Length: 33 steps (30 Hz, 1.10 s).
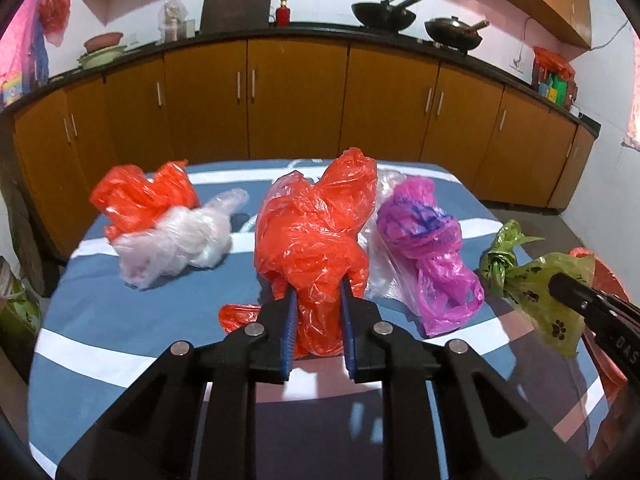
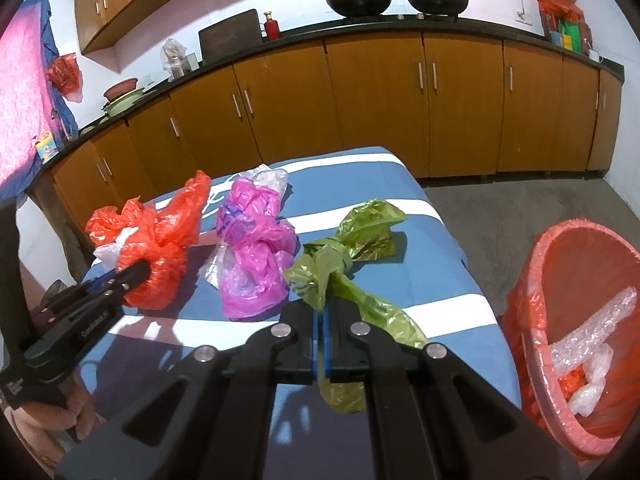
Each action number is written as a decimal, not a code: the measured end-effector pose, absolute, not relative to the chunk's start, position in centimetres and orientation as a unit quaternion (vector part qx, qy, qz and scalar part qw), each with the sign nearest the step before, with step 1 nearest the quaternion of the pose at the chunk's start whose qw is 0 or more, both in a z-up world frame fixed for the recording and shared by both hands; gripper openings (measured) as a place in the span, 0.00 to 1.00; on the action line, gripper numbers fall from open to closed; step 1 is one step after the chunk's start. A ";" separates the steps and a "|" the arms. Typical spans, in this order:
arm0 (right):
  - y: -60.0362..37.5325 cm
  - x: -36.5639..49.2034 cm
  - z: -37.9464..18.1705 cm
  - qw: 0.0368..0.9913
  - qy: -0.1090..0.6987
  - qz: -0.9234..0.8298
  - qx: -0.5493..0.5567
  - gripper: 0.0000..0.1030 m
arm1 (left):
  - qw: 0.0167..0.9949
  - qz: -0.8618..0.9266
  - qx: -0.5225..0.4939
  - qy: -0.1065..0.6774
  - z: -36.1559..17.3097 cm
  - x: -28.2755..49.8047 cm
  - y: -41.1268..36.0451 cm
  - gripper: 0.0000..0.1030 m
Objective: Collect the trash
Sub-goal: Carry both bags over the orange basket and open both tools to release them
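on a blue striped table (image 1: 120, 344), the left gripper (image 1: 318, 300) pinches a red bag (image 1: 312, 240); the right gripper (image 2: 323, 312) clamps a green bag (image 2: 320, 272). pickup step; next, likely carry both to the red bin (image 2: 580, 240) beside the table.

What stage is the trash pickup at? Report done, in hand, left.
Done: the bin beside the table already holds clear wrap and scraps. In hand: the left gripper is shut on the red bag, and the right gripper is shut on the green bag; neither is binned yet. Left: the pink bag, the clear bag and another red one.
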State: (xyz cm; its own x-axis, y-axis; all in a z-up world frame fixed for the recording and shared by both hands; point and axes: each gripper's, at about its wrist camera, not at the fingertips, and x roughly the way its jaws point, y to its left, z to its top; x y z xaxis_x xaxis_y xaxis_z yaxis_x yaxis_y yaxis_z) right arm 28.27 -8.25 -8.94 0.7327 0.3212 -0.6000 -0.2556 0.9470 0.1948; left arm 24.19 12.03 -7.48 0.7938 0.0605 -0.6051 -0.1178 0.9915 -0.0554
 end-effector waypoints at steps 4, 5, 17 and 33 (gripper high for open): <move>-8.1 27.8 -8.3 0.932 0.323 0.160 0.047 0.03 | 0.950 0.052 -0.045 0.304 -6.5 23.2 12.7 0.19; -8.2 27.7 -8.1 0.932 0.322 0.161 0.047 0.03 | 0.951 0.052 -0.046 0.301 -6.3 23.0 12.8 0.19; -8.8 25.4 -5.2 0.940 0.292 0.169 0.043 0.03 | 0.957 0.055 -0.046 0.281 -4.3 21.4 12.3 0.19; -12.4 22.6 -2.9 0.953 0.261 0.146 0.052 0.03 | 0.964 0.018 -0.033 0.263 -1.9 20.5 8.2 0.19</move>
